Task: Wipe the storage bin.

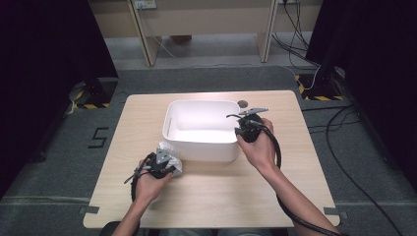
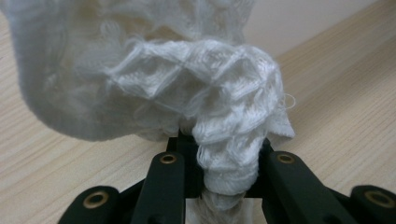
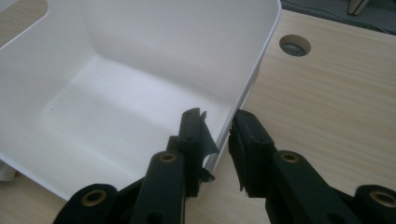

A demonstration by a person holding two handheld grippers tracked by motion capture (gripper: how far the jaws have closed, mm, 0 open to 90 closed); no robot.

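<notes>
A crumpled white knitted cloth (image 2: 196, 84) lies on the wooden table (image 1: 221, 187), just in front of the near left corner of a white plastic bin (image 1: 196, 102). My left gripper (image 2: 224, 154) is shut on a bunched fold of it, and the rest of the cloth bulges beyond the jaws. From above, the left gripper (image 1: 166, 155) sits low over the cloth (image 1: 173, 160). My right gripper (image 3: 217, 126) straddles the bin's right wall (image 3: 243, 88) near its front corner, one jaw inside and one outside, shut on the wall. From above, the right gripper (image 1: 239, 132) is at the bin's right side. The bin's inside looks bare.
A round cable hole (image 1: 242, 103) is set in the tabletop behind the bin's right corner. Bare wood stretches in front of the bin and to its right. Cables trail from both grippers toward the table's near edge. Grey floor surrounds the table.
</notes>
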